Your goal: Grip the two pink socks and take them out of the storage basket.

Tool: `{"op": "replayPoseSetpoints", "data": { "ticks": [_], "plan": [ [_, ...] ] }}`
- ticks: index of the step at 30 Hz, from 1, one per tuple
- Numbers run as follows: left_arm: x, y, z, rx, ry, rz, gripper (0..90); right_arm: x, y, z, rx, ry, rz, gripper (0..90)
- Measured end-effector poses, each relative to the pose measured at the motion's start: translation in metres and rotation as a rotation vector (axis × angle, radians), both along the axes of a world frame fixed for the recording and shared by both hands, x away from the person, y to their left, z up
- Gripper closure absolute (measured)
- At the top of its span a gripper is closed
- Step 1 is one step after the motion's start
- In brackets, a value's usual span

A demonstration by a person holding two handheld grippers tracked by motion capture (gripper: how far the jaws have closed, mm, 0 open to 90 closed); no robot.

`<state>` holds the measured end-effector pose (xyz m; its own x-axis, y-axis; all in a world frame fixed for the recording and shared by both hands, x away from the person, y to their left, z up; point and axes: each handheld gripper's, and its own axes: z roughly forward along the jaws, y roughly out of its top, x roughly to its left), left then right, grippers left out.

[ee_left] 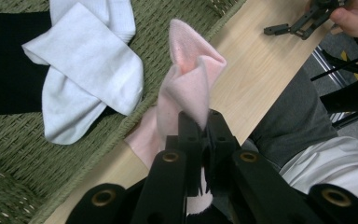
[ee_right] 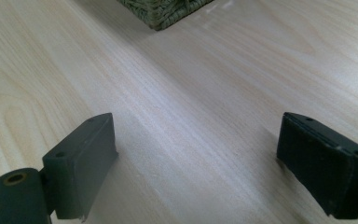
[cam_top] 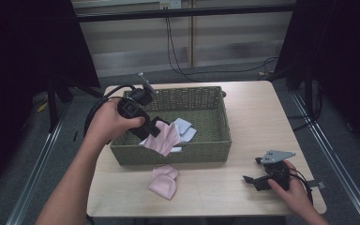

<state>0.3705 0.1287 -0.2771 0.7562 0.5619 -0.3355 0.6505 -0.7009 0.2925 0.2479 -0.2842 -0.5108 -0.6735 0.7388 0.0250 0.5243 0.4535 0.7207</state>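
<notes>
Left tongs [ee_left: 200,135] clamp the pink sock [ee_left: 189,88]: light, limp cloth, best pinched at a fold; right tongs [ee_right: 196,163] gape.

Light wood desk [cam_top: 262,117] on grey floor [cam_top: 337,154]. Black curtains [cam_top: 23,56] both sides, pale panelled wall [cam_top: 136,42] behind, black cables [cam_top: 178,61] hanging down it. Dim lighting.

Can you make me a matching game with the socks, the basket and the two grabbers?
Things:
1. pink sock
2. white sock
3. second pink sock
4. right gripper

States:
A. lying inside the woven basket
B. jaws wide open over bare table
C. pinched in the left gripper
D. lying on the table in front of the basket

Pairs: 1-C, 2-A, 3-D, 4-B
</notes>
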Motion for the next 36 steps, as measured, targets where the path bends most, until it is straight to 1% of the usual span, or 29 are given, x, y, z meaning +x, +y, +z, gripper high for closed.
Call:
{"op": "replayPoseSetpoints", "data": {
  "ticks": [3, 4, 7, 8, 9, 13, 23, 27, 36],
  "plan": [
    [-0.003, -0.001, -0.002, -0.009, 0.002, -0.001, 87.0, 0.000, 0.000, 0.000, 0.001, 0.005, -0.002, 11.0],
    [-0.003, -0.002, -0.002, -0.003, 0.003, -0.009, 87.0, 0.000, 0.000, 0.000, 0.001, 0.005, -0.002, 11.0],
    [-0.007, -0.003, -0.002, -0.008, -0.001, -0.021, 87.0, 0.000, 0.000, 0.000, 0.001, 0.005, -0.002, 11.0],
    [-0.008, -0.003, -0.002, -0.015, 0.001, -0.017, 87.0, 0.000, 0.000, 0.000, 0.001, 0.005, -0.002, 11.0],
    [-0.009, -0.003, -0.003, -0.018, 0.004, -0.025, 87.0, 0.000, 0.000, 0.000, 0.001, 0.005, -0.001, 11.0],
    [-0.012, -0.005, -0.007, -0.016, 0.011, -0.039, 86.9, 0.000, 0.000, 0.000, 0.001, 0.006, -0.002, 11.0],
    [-0.021, -0.012, -0.028, -0.018, 0.027, -0.072, 86.8, 0.000, 0.000, 0.000, -0.001, 0.005, 0.001, 11.0],
    [-0.025, -0.012, -0.038, -0.024, 0.027, -0.069, 86.4, 0.000, 0.000, 0.000, -0.001, 0.005, 0.001, 11.0],
    [-0.028, -0.011, -0.057, -0.015, 0.042, -0.068, 86.1, 0.000, 0.000, 0.000, -0.001, 0.005, 0.001, 11.0]
  ]
}}
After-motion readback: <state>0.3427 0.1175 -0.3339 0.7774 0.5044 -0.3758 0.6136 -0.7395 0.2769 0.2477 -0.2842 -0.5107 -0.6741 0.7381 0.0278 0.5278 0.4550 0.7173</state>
